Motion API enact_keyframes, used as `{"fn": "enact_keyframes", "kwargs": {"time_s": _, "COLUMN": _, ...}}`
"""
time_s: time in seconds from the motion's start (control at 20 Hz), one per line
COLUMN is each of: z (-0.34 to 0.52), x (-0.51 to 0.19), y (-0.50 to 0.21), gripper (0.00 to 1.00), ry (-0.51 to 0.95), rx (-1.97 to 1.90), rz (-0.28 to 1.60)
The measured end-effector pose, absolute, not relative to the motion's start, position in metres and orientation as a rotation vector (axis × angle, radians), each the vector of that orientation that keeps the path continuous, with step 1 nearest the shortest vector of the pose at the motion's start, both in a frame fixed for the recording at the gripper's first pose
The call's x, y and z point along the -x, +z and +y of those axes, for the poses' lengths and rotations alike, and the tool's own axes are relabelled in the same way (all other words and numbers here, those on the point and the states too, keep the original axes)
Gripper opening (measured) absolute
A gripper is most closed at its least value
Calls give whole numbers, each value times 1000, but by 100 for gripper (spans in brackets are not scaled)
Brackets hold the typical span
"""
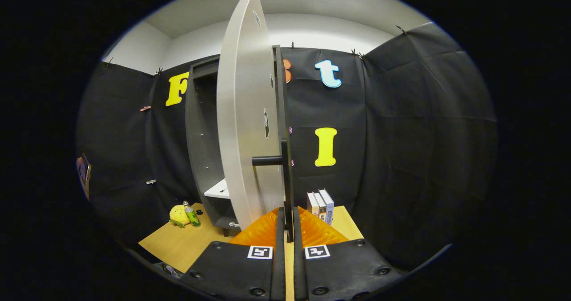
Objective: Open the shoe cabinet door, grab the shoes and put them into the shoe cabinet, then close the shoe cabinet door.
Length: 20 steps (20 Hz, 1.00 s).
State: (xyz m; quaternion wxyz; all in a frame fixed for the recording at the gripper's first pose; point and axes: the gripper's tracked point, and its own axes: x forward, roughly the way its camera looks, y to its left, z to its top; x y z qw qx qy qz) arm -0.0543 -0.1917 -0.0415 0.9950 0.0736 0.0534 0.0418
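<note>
The gripper (pixel 288 224) is clenched on the handle (pixel 285 176) of the shoe cabinet door (pixel 243 127), which stands swung wide open (first step apparently done); fetching shoes and closing remain.

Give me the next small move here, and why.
Probably open the fingers and back off the door. They look nearly closed around its black handle bar, and the door stands swung well open, edge-on, showing the cabinet shelf. Shoes come next.
</note>
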Motion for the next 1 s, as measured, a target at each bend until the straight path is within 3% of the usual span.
{"fn": "enact_keyframes", "kwargs": {"time_s": 0.05, "z": -188, "x": 63, "y": -44, "gripper": 12, "ry": 87, "rx": -146, "rz": 122}}
{"fn": "enact_keyframes", "kwargs": {"time_s": 0.25, "z": -178, "x": 103, "y": -48, "gripper": 41, "ry": 87, "rx": -136, "rz": 165}}
{"fn": "enact_keyframes", "kwargs": {"time_s": 0.4, "z": -146, "x": 137, "y": -61, "gripper": 95, "ry": 137, "rx": -122, "rz": 235}}
{"fn": "enact_keyframes", "kwargs": {"time_s": 0.55, "z": -101, "x": 157, "y": -86, "gripper": 91, "ry": 206, "rx": -73, "rz": 336}}
{"fn": "enact_keyframes", "kwargs": {"time_s": 0.7, "z": -47, "x": 158, "y": -128, "gripper": 97, "ry": 279, "rx": -115, "rz": 450}}
{"fn": "enact_keyframes", "kwargs": {"time_s": 1.0, "z": 12, "x": 128, "y": -265, "gripper": 99, "ry": 294, "rx": -115, "rz": 702}}
